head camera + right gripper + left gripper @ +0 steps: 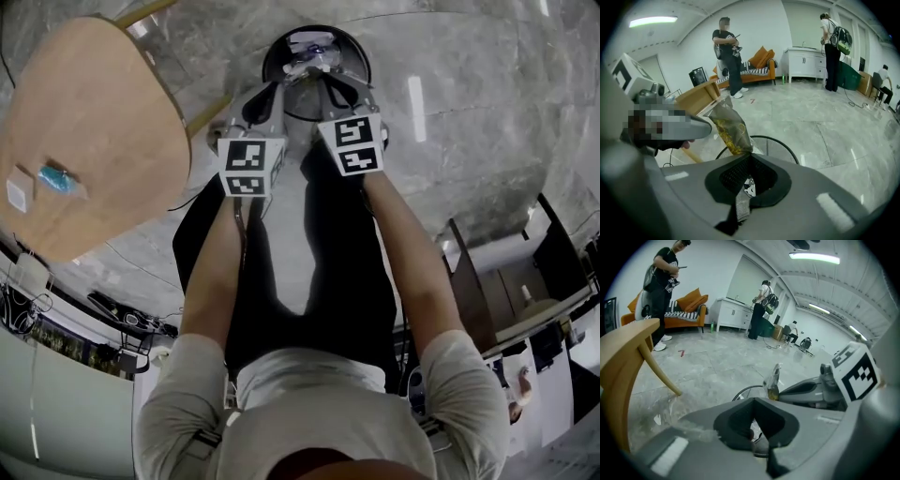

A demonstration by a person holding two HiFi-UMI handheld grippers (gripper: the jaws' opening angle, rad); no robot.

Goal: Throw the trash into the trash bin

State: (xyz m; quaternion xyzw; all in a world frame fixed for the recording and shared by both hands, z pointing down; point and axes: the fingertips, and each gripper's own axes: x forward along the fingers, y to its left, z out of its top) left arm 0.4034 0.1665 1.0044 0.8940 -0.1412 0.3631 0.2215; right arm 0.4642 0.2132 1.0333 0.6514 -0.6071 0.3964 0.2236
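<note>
Just over the black mesh trash bin [270, 56], the clear snack wrapper [727, 129] is sitting pinched in the closed jaws of the right gripper [746, 156], w/ the left gripper [753, 401] hovering just to its left, jaws pressed together, & a wooden table [89, 131] standing farther left.

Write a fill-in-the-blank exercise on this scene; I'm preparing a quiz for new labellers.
1. The fingers of the right gripper are ___ on the clear wrapper.
2. The wrapper hangs over the black mesh ___.
3. The blue item lies on the wooden ___.
Missing words: shut; trash bin; table.
</note>
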